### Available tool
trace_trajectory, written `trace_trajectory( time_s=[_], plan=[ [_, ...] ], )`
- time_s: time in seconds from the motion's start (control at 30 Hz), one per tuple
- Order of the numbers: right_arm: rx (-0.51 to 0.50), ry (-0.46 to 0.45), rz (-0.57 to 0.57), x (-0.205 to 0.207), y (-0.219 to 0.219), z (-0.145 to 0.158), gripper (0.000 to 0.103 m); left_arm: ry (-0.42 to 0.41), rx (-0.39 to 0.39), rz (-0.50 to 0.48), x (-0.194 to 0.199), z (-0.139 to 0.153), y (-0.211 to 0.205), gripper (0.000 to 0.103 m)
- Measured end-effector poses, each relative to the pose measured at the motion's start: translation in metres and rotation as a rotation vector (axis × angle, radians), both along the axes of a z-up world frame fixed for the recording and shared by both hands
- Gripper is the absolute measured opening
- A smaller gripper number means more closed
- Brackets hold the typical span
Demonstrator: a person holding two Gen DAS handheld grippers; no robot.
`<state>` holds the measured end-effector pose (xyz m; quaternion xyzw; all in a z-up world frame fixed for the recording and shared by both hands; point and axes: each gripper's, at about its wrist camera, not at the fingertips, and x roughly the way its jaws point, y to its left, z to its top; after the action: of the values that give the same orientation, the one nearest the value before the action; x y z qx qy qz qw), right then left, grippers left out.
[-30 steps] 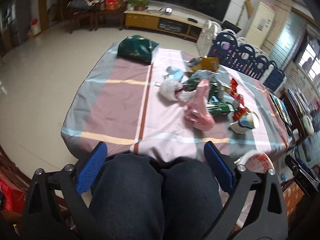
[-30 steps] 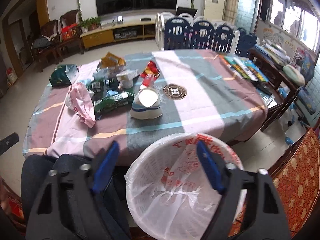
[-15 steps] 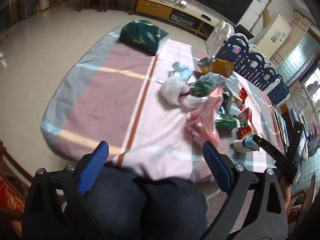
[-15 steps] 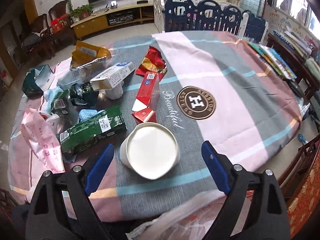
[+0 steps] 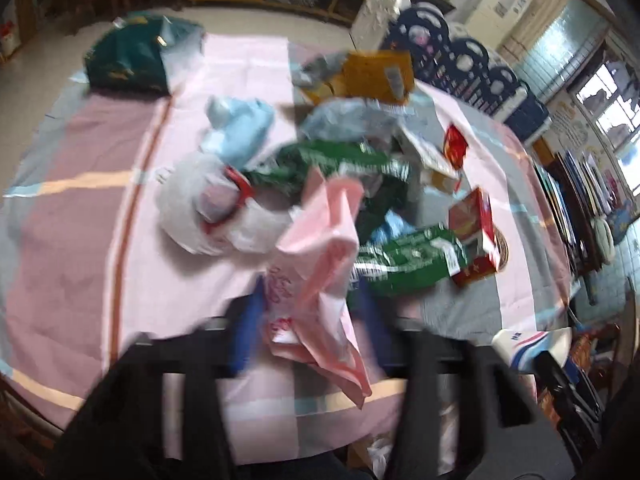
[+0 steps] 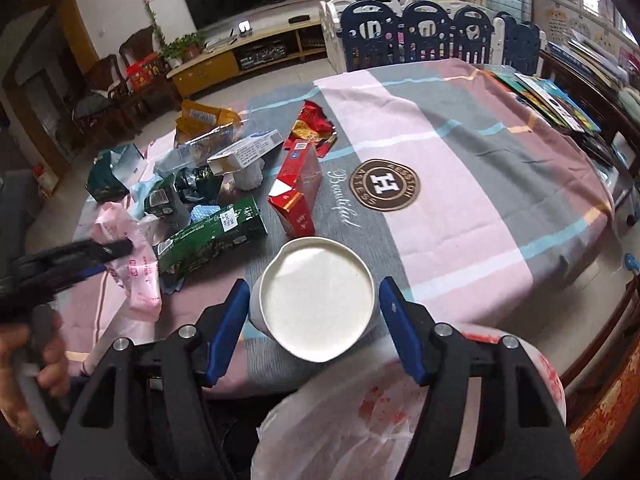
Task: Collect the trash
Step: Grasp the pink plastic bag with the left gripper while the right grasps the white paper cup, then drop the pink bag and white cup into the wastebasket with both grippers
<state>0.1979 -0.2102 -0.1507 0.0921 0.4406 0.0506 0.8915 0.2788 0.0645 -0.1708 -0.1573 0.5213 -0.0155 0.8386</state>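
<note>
Trash is piled on the striped tablecloth (image 6: pixel 460 184). In the left wrist view, which is blurred, my left gripper (image 5: pixel 308 324) has its blue fingers on either side of a pink plastic bag (image 5: pixel 320 264), narrowed but not clearly clamped. That bag also shows in the right wrist view (image 6: pixel 132 256) with the left gripper at it. My right gripper (image 6: pixel 316 328) is open, its fingers straddling a white paper bowl (image 6: pixel 316 300) at the table's front edge, not touching it. A white bin with a plastic liner (image 6: pixel 384 412) sits below.
A green carton (image 6: pixel 212 240), a red box (image 6: pixel 298 188), a white box (image 6: pixel 248 152), a yellow bag (image 6: pixel 204 120) and a white plastic bag (image 5: pixel 200 212) lie in the pile. Books (image 6: pixel 556 100) lie at the right edge. A blue playpen fence (image 6: pixel 432 36) stands behind.
Both grippers moved forward over the table. The left one narrowed around the pink bag. The right one came down around the white bowl.
</note>
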Motion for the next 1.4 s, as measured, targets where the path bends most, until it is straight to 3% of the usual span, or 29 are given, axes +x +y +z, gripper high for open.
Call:
trace_trajectory(
  time_s=[0.13,0.33,0.5,0.6,0.7,0.77,0.87,0.9,0.93,1.03,1.17,1.4],
  plan=[
    [0.004,-0.036,-0.035,-0.028,-0.018,0.015,0.066,-0.043,0.027,0.017,-0.018,0.006,-0.001,0.021],
    [-0.003,-0.089,-0.070,-0.077,-0.046,0.048,0.066,-0.155,0.040,0.008,-0.077,0.056,-0.013,0.021],
    [-0.104,-0.110,-0.116,-0.119,-0.066,0.067,0.066,-0.192,0.005,-0.164,-0.118,0.085,-0.064,0.021],
    [-0.158,-0.117,-0.139,-0.137,-0.077,0.072,0.066,-0.162,-0.060,-0.319,-0.136,0.086,-0.108,0.021],
    [-0.169,-0.120,-0.173,-0.150,-0.093,0.078,0.067,-0.149,-0.066,-0.451,-0.152,0.081,-0.149,0.022],
    [-0.141,-0.110,-0.207,-0.155,-0.104,0.080,0.067,-0.124,-0.075,-0.524,-0.161,0.075,-0.172,0.024],
    [-0.057,-0.107,-0.227,-0.162,-0.119,0.081,0.068,-0.109,-0.045,-0.587,-0.170,0.069,-0.195,0.052],
    [-0.042,-0.108,-0.232,-0.163,-0.123,0.081,0.068,-0.117,-0.017,-0.586,-0.172,0.068,-0.198,0.071],
    [-0.034,-0.109,-0.237,-0.165,-0.125,0.082,0.068,-0.137,0.010,-0.576,-0.173,0.070,-0.200,0.078],
    [-0.014,-0.117,-0.239,-0.169,-0.128,0.083,0.074,-0.148,0.018,-0.550,-0.173,0.073,-0.195,0.085],
    [0.012,-0.128,-0.242,-0.173,-0.128,0.084,0.077,-0.128,0.000,-0.432,-0.169,0.069,-0.173,0.088],
    [0.025,-0.118,-0.232,-0.171,-0.125,0.080,0.077,-0.196,0.234,-0.186,-0.166,0.057,-0.137,0.094]
  ],
)
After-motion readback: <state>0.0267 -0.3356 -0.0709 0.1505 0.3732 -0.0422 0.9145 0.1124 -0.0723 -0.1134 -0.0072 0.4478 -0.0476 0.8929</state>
